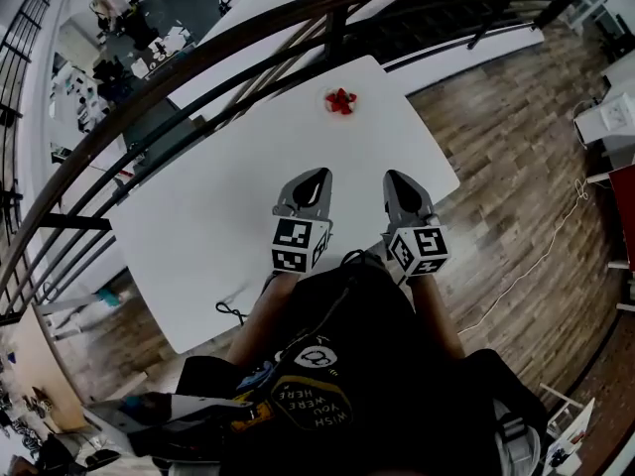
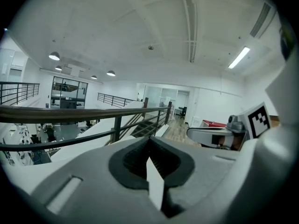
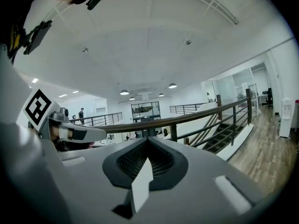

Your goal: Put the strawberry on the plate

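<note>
A red strawberry (image 1: 340,100) lies on a small white plate (image 1: 328,91) near the far edge of the white table (image 1: 198,216). Both grippers hang over the table's near part, close to the person's body and well short of the plate. In the head view my left gripper (image 1: 314,179) and right gripper (image 1: 396,180) stand side by side. The left gripper view shows my left gripper (image 2: 150,143) shut and empty, tilted up toward the ceiling. My right gripper (image 3: 147,146) is likewise shut with nothing in it. Neither gripper view shows the strawberry.
A dark metal railing (image 1: 248,28) curves past the table's far side, with stairs beyond it. A black cable (image 1: 230,311) lies at the table's near edge. Wood floor (image 1: 516,147) with a white cord lies to the right.
</note>
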The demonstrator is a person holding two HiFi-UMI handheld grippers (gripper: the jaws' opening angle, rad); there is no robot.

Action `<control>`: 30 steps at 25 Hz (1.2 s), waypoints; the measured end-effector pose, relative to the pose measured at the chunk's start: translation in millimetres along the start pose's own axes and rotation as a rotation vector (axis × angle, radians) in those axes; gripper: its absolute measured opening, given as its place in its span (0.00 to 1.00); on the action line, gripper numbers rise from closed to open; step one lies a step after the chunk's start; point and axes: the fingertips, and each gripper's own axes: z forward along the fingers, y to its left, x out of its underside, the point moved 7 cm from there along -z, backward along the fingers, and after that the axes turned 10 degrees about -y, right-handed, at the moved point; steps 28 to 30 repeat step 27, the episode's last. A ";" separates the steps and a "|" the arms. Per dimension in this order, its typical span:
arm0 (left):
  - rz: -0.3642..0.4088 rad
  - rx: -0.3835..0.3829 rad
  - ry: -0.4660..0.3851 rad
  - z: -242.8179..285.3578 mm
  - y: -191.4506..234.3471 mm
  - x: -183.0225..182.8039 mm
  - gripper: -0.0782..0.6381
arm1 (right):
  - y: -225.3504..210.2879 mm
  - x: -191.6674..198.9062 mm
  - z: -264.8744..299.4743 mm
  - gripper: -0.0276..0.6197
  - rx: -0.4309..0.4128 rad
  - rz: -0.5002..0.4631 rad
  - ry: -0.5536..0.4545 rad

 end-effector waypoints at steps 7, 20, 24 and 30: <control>0.000 0.019 -0.004 -10.4 -11.9 3.0 0.12 | 3.9 -8.2 -12.5 0.05 -0.005 -0.009 -0.017; 0.001 0.071 0.007 -15.0 -24.7 7.9 0.12 | 11.5 -9.6 -19.3 0.05 -0.042 0.020 -0.018; -0.001 0.077 0.013 -15.4 -27.0 8.0 0.12 | 15.3 -13.6 -17.4 0.05 -0.058 0.026 -0.021; -0.003 0.078 0.014 -16.1 -27.5 8.1 0.12 | 18.4 -14.6 -17.0 0.05 -0.069 0.024 -0.020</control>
